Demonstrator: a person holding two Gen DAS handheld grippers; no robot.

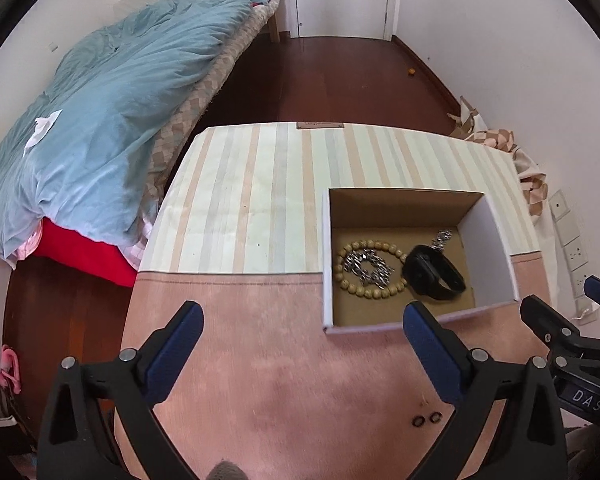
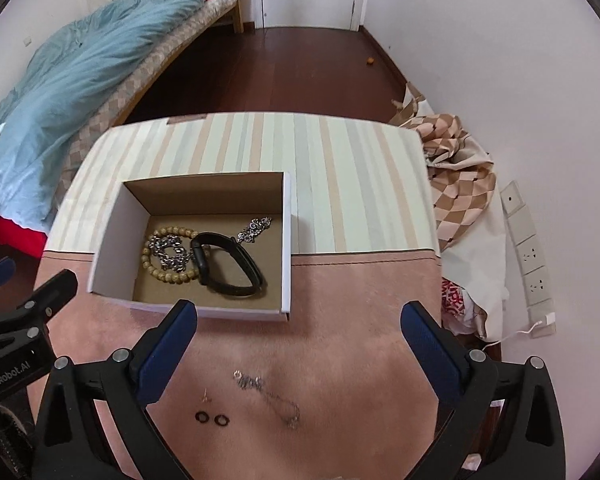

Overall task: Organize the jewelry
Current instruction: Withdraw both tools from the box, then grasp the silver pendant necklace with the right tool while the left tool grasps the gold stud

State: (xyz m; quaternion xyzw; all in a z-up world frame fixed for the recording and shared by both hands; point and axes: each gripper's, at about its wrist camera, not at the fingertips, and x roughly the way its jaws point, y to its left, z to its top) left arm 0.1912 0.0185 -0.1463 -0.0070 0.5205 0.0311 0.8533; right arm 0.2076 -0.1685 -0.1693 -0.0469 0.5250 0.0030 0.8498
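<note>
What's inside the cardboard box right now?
The cardboard box holds a wooden bead bracelet, a silver chain lying over it, a black band and a small silver piece. The band hides some of the beads.

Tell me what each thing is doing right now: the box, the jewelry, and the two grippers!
Cardboard box: open, no lid on.
Wooden bead bracelet: in the box, lying flat.
Silver chain: in the box, piled on the beads.
Black watch band: in the box, lying on its side.
Two dark rings: still out on the pink cloth.
Thin chain: still out, stretched on the cloth.
Left gripper: open, empty.
Right gripper: open, empty.
</note>
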